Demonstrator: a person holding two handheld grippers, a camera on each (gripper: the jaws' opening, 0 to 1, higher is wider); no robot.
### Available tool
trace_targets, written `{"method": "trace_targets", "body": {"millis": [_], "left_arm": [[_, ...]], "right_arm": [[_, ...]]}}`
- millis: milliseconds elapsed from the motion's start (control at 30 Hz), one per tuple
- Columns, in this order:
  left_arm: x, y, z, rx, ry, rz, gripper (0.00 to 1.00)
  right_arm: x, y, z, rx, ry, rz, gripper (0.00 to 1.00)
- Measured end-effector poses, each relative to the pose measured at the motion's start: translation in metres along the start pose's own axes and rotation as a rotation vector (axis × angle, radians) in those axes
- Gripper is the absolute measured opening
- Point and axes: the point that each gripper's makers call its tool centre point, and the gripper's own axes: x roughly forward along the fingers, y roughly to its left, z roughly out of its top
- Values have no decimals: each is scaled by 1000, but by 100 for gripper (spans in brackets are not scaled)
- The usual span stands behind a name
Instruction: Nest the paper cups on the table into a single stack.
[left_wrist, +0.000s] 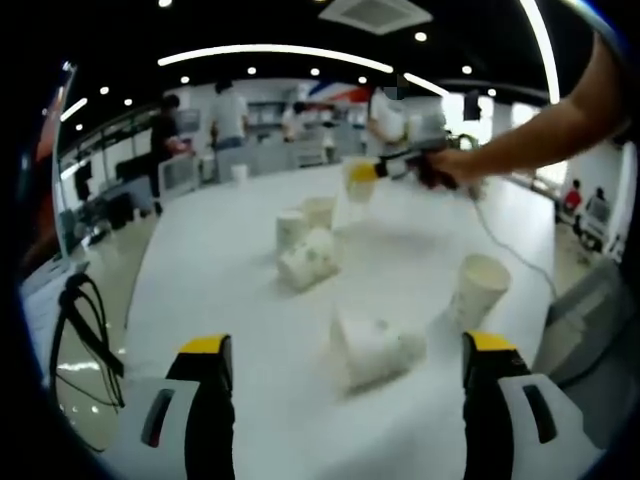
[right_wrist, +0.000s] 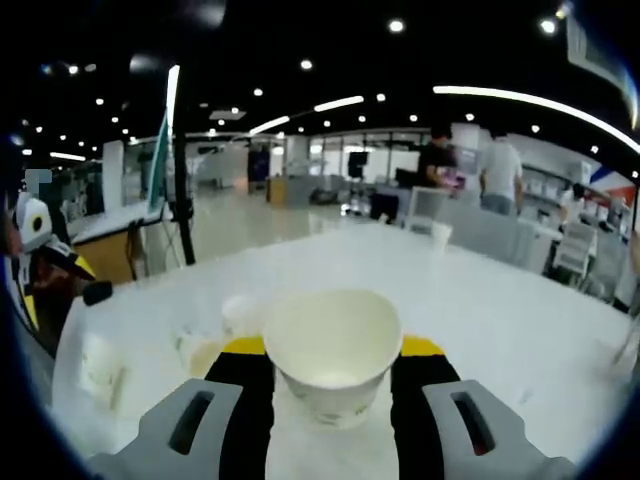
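Note:
White paper cups are scattered on the white table. One cup on its side lies just ahead of my left gripper, whose jaws stand wide open on either side of it. An upright cup is to its right. Farther off are two upright cups and a tipped one. My right gripper is shut on an upright cup. In the left gripper view it hovers over the far table, held by a person's hand.
Cables hang off the table's left edge. Another cable trails across the right side. A lone cup stands far back. People and desks fill the office behind. More cups sit on the table below the held one.

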Motion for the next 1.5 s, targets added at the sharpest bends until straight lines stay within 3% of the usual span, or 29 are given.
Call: {"method": "trace_targets", "body": {"millis": [500, 1500], "left_arm": [[-9, 3, 5, 13, -3, 0, 94], [-21, -2, 14, 33, -32, 7, 94]], "right_arm": [[-10, 0, 30, -33, -23, 11, 43], [-45, 21, 51, -58, -53, 28, 43]]}}
